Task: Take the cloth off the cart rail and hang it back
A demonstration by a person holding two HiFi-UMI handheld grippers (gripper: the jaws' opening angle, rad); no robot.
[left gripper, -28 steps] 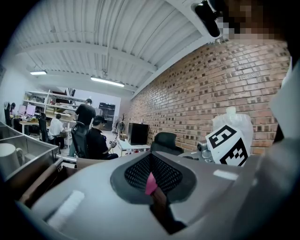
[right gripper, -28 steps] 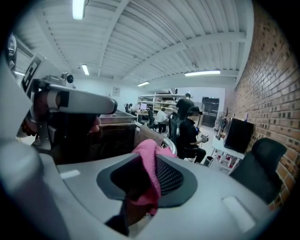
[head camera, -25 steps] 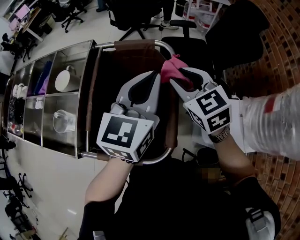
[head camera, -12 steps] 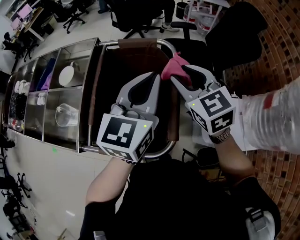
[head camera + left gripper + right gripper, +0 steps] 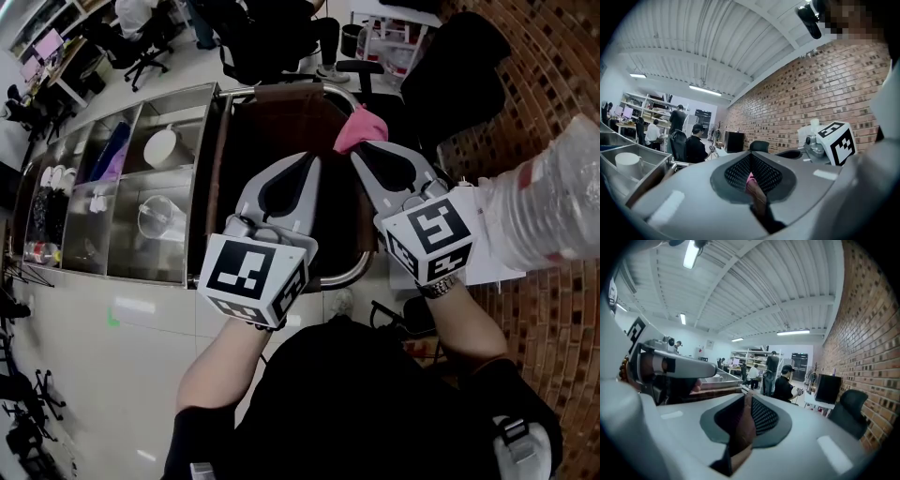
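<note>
In the head view we are seeing the pink cloth at the far corner of the cart rail, at the tips of the right gripper, with the left gripper just beside. In the left gripper view its jaws are sitting together on nothing. In the right gripper view the jaws, which have just been closing, are pinching the cloth.

Steel cart (open compartments) holds cup, clear jug.

Much of the cloth is hidden.
</note>
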